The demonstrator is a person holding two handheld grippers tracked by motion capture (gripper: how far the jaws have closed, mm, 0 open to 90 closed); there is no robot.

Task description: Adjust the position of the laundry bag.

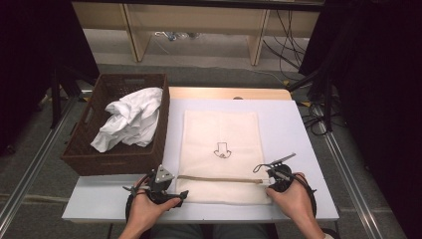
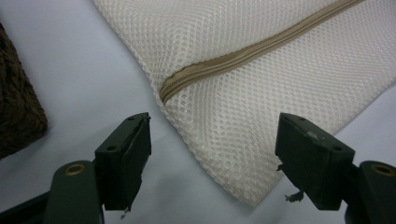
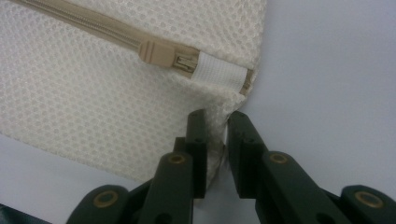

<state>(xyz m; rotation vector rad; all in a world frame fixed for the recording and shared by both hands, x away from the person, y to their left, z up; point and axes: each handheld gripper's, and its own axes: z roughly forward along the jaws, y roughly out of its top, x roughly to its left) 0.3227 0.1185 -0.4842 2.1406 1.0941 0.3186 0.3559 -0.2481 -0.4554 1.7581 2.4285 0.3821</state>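
Observation:
A cream mesh laundry bag (image 1: 221,144) lies flat on the white table, with a tan zipper (image 1: 219,179) running across its near end. My left gripper (image 1: 180,195) is at the bag's near left corner. In the left gripper view its jaws (image 2: 215,158) stand wide apart, the bag's corner (image 2: 243,154) lies between them, and the zipper's end (image 2: 187,81) is just beyond. My right gripper (image 1: 271,181) is at the near right corner. In the right gripper view its jaws (image 3: 219,126) pinch the bag's mesh edge (image 3: 93,107), just below the zipper slider (image 3: 161,52).
A dark wicker basket (image 1: 119,162) holding crumpled white cloth (image 1: 130,119) stands at the table's left, close beside the bag. Bare tabletop (image 1: 291,129) lies to the bag's right. A wooden shelf frame (image 1: 259,45) and cables sit on the floor beyond.

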